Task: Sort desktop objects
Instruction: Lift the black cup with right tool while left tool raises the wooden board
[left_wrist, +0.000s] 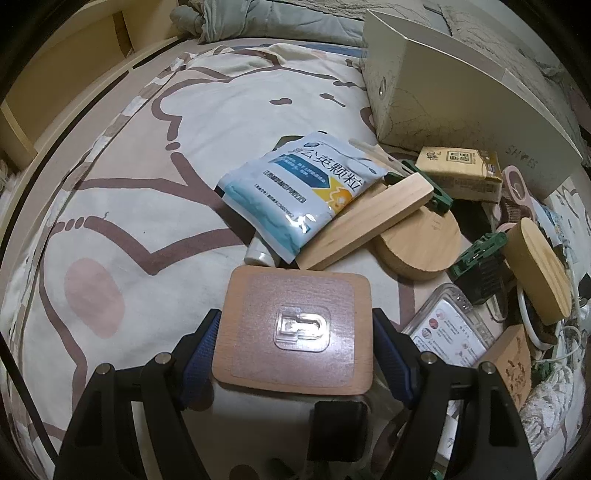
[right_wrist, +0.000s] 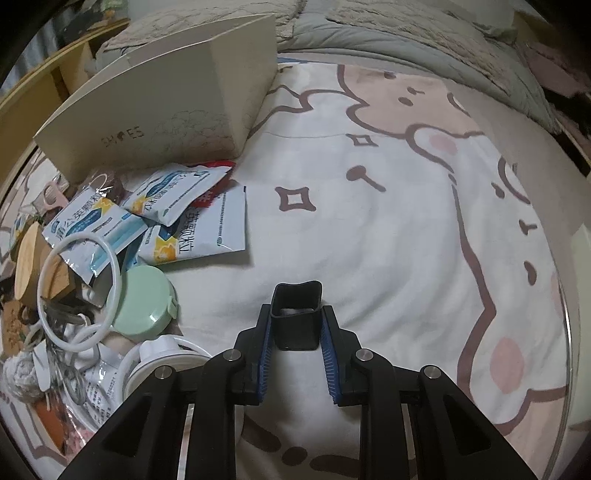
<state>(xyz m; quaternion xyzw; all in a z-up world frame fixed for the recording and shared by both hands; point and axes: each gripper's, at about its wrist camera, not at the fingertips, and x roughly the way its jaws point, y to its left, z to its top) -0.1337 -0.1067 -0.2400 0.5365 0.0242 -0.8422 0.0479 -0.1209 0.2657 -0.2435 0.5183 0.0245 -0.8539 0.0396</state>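
Observation:
My left gripper (left_wrist: 295, 332) is shut on a square wooden block (left_wrist: 291, 328) with a clear stick-on hook on its top face, held above the bedsheet. Beyond it lie a blue-white medicine sachet (left_wrist: 299, 192), a wooden plank (left_wrist: 369, 221), a round wooden lid (left_wrist: 424, 243) and a beige shoe box (left_wrist: 461, 92). My right gripper (right_wrist: 297, 325) is shut on a small black square-mouthed cap (right_wrist: 295, 317), held above the sheet. Left of it lies a pile with several sachets (right_wrist: 199, 225), a green round case (right_wrist: 142, 306) and a white ring (right_wrist: 79, 291).
Clutter at the left view's right side: a tissue pack (left_wrist: 458, 173), green clips (left_wrist: 480, 251), an oval wooden lid (left_wrist: 535, 273), a clear plastic box (left_wrist: 450, 328). The shoe box (right_wrist: 155, 107) stands at the right view's upper left. Grey bedding (right_wrist: 406, 33) lies behind. Cartoon sheet (right_wrist: 406, 221) spreads right.

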